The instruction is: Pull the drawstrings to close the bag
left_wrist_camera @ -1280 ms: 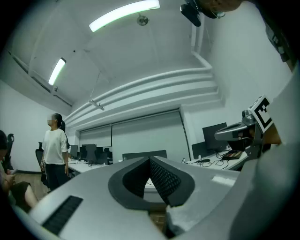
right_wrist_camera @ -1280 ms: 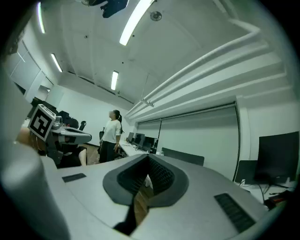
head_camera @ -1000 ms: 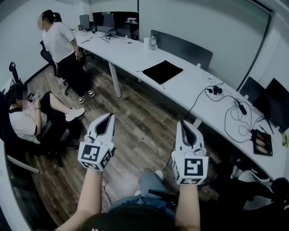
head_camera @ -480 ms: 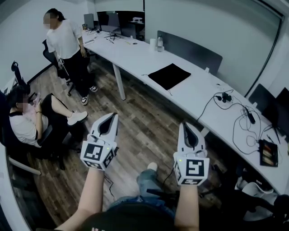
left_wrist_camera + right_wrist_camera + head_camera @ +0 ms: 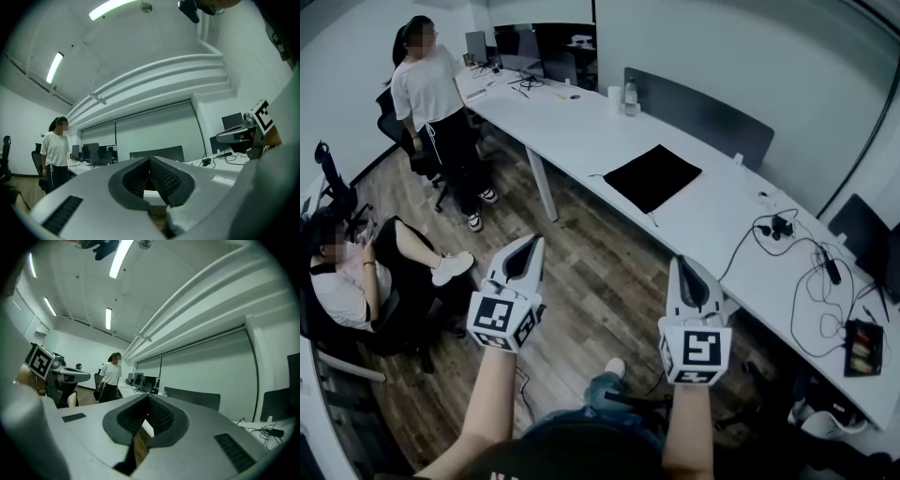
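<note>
A flat black cloth thing (image 5: 652,175), which may be the bag, lies on the long white desk (image 5: 581,131); no drawstrings can be made out. Both grippers hang in the air over the wooden floor, well short of the desk. My left gripper (image 5: 532,241) is shut with nothing between its jaws, and its tips (image 5: 150,159) meet in the left gripper view. My right gripper (image 5: 678,261) is likewise shut and empty, its pads closed together (image 5: 149,397). Each gripper shows in the other's view: the right gripper (image 5: 240,135) and the left gripper (image 5: 70,376).
A person (image 5: 431,103) stands by the desk's far left end. Another person (image 5: 347,281) sits on a chair at the left. Cables (image 5: 806,272), a bottle (image 5: 629,95), monitors (image 5: 525,45) and a grey divider (image 5: 698,117) are on the desk.
The view has turned a little, so the desk and black cloth sit further right and lower. The standing person shifted slightly. Both grippers stay shut in about the same place.
</note>
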Demonstrator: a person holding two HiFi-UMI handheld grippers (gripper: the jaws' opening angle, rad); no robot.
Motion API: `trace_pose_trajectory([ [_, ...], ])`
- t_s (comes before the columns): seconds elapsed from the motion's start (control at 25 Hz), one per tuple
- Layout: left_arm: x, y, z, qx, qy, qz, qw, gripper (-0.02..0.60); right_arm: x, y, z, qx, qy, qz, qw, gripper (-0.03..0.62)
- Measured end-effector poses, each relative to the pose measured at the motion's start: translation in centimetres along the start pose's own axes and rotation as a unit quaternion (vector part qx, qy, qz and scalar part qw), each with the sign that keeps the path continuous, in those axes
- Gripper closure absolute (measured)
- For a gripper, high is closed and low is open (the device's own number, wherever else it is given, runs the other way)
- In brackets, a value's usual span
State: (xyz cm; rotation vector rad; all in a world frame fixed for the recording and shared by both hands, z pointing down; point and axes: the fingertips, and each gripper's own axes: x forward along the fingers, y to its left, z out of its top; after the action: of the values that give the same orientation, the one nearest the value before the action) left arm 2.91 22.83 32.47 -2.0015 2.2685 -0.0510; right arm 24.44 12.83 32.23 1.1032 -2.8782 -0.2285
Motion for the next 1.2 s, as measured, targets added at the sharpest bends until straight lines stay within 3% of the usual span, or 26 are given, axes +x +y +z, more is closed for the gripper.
trace_pose_trajectory([
  [0.52, 17.0, 2.8, -3.1, -0.003, 0.031, -0.011, 0.9994, 0.583, 13.2, -9.0, -3.5, 0.023, 0.008, -0.012, 1.0, 0.6],
  [1.2, 25.5, 5.1, -6.8, -0.028, 0.049, -0.031, 0.9979, 0.583, 18.9, -12.7, -6.3, 0.021, 0.033, -0.045, 0.998, 0.6],
])
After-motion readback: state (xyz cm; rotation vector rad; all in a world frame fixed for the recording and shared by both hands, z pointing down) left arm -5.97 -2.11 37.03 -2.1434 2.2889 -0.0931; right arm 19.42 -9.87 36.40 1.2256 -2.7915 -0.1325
